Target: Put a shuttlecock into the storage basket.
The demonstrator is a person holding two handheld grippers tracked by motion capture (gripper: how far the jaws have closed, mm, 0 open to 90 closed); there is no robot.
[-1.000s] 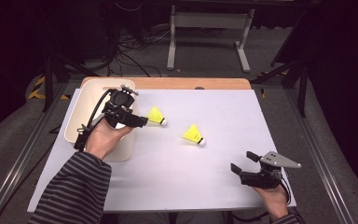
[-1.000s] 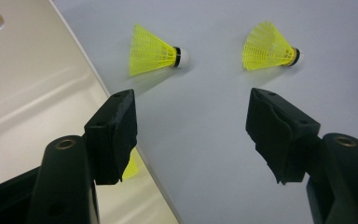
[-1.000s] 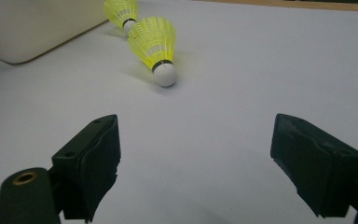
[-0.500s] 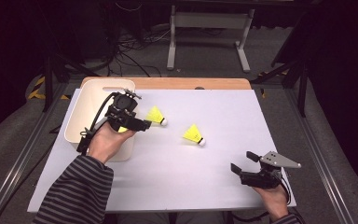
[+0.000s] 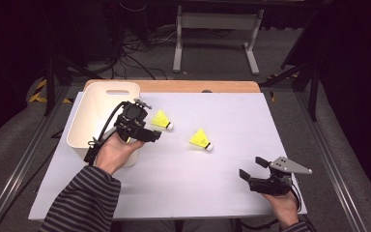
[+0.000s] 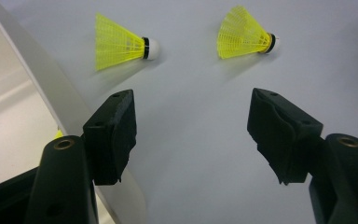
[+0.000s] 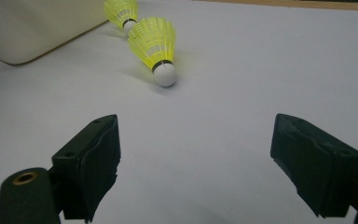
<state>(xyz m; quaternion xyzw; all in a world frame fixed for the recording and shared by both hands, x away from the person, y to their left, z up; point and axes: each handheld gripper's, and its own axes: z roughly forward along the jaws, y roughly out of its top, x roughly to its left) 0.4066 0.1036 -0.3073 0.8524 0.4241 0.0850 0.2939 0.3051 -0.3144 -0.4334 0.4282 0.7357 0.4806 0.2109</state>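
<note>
Two yellow shuttlecocks with white corks lie on the white table. One (image 5: 162,120) (image 6: 119,43) rests just right of the bin, the other (image 5: 200,140) (image 6: 244,35) (image 7: 156,44) lies nearer the middle. My left gripper (image 5: 150,129) (image 6: 193,126) hovers over the bin's right rim, open and empty, with both shuttlecocks ahead of its jaws. My right gripper (image 5: 252,168) (image 7: 193,158) rests open and empty near the table's front right, facing the middle shuttlecock; the other shuttlecock (image 7: 121,10) shows behind it.
A cream plastic bin (image 5: 94,111) (image 6: 9,116) (image 7: 32,28) stands at the table's left; a sliver of yellow shows inside it behind my left jaw. A wooden strip (image 5: 174,86) edges the table's far side. A metal stand (image 5: 217,21) is on the floor beyond.
My left gripper has shifted slightly right and nearer, from over the bin toward the closest shuttlecock. The right gripper and both shuttlecocks have kept still.
</note>
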